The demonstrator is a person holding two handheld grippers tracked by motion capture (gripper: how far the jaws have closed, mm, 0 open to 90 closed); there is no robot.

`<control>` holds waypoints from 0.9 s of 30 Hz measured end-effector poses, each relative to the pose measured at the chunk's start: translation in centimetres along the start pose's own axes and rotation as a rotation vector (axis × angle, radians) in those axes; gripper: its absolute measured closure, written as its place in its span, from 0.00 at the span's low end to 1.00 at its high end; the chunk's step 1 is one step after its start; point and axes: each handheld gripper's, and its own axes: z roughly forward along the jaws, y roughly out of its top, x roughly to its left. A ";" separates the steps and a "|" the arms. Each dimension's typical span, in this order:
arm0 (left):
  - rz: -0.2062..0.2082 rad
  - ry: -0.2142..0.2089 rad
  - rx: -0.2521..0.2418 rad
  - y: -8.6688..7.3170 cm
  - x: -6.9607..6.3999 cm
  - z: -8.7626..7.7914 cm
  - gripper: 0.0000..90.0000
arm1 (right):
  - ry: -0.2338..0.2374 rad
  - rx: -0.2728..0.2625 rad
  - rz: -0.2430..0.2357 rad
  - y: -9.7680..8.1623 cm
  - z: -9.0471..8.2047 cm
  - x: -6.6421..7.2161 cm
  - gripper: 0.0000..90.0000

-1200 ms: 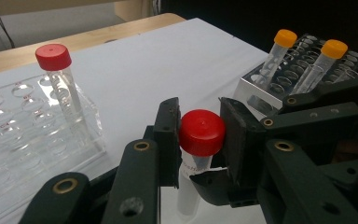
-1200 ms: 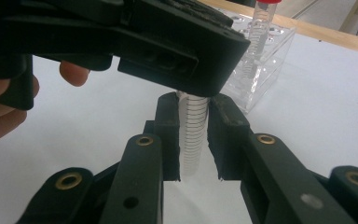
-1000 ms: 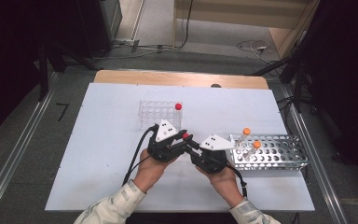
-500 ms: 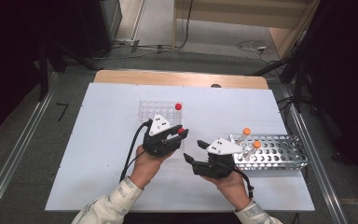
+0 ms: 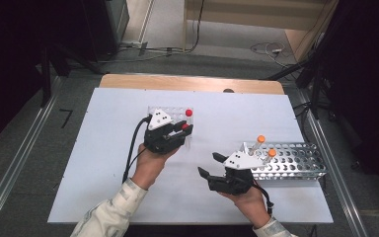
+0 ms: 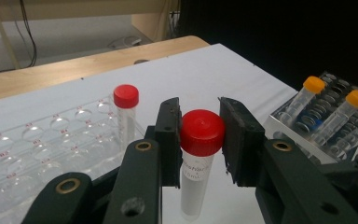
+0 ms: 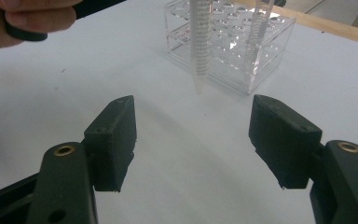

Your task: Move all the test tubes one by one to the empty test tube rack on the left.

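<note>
On the white table (image 5: 103,163), seen from the high view, the person's left hand (image 5: 148,165) reaches forward and holds the left gripper (image 5: 180,134) just beside the clear plastic rack (image 5: 172,112). This gripper is pinching a red-capped tube (image 5: 184,127), and one more red-capped tube (image 5: 189,113) stands in the rack's right end. The right hand (image 5: 249,197) lies nearer the person, and the right gripper (image 5: 212,164) points to the left, its jaws spread with nothing between them; they have just been opening. Behind it is the metal rack (image 5: 296,160) with two orange-capped tubes (image 5: 260,140).

In the left gripper view, the two pads press the held tube (image 6: 200,154) just under its red cap, and the tube stands upright above the table.

In the right gripper view, the jaws stand wide apart over bare table, facing the clear rack (image 7: 233,56).
</note>
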 end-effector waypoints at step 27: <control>-0.009 0.134 -0.017 4.1 2.7 1.7 0.78 | 0.001 -0.011 0.006 0.0 -0.1 0.0 0.35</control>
